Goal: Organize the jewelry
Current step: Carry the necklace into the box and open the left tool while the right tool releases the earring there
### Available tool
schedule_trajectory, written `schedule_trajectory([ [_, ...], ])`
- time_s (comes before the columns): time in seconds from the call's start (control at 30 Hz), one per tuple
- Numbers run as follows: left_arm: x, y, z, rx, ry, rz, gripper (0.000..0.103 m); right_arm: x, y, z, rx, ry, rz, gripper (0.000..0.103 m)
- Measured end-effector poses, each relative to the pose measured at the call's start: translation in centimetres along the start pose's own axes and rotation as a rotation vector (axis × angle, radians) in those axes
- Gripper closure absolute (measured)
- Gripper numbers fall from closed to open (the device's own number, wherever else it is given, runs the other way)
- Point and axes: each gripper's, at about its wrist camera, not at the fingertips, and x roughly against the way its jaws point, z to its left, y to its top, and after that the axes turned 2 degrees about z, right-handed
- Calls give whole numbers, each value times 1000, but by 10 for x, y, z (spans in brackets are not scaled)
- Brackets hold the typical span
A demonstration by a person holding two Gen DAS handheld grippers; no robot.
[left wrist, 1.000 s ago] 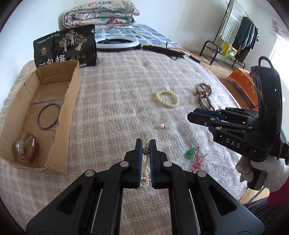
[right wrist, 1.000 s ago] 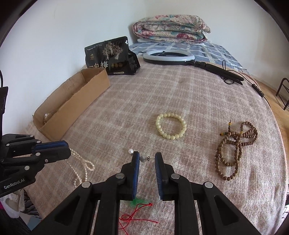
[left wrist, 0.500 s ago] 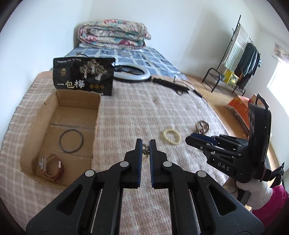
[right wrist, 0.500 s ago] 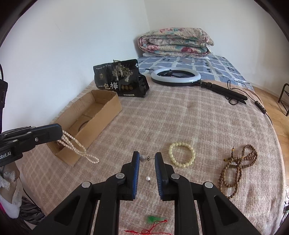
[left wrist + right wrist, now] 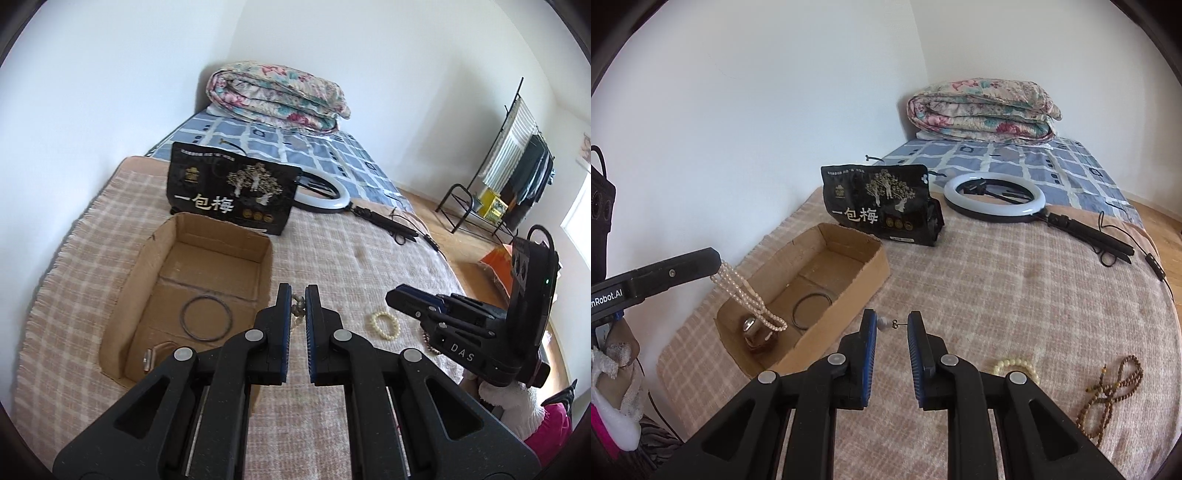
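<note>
My left gripper (image 5: pixel 296 298) is shut on a pearl necklace (image 5: pixel 746 299), which hangs from its tip above the near end of the cardboard box (image 5: pixel 875 273). My right gripper (image 5: pixel 892 325) is shut on a pearl earring (image 5: pixel 884 323), held above the blanket just right of the box. The box (image 5: pixel 264 258) holds a black ring (image 5: pixel 205 318) and a watch (image 5: pixel 151 356). A cream bead bracelet (image 5: pixel 385 325) and a brown bead string (image 5: pixel 1112 391) lie on the blanket to the right.
A black snack bag (image 5: pixel 231 194) stands behind the box. A ring light (image 5: pixel 993 199) with its stand and cable lies further back. A folded quilt (image 5: pixel 277 98) sits at the head of the bed. A wall runs along the left.
Both grippers have risen and moved left toward the box. The pearl necklace now hangs over the box's near end; the earring is carried closer to the box's right wall.
</note>
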Motion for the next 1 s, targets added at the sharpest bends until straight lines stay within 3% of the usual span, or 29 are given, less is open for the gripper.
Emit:
schedule_trajectory([
  [0.4, -2, -8, 30, 18, 55, 23, 98, -47, 25, 30, 26, 54, 12, 87],
  [0.93, -28, -30, 54, 33, 112, 141, 98, -103, 35, 62, 68, 91, 50, 87],
  [1.0, -29, -31, 57, 36, 122, 148, 96, -107, 35, 63, 63, 79, 51, 80],
])
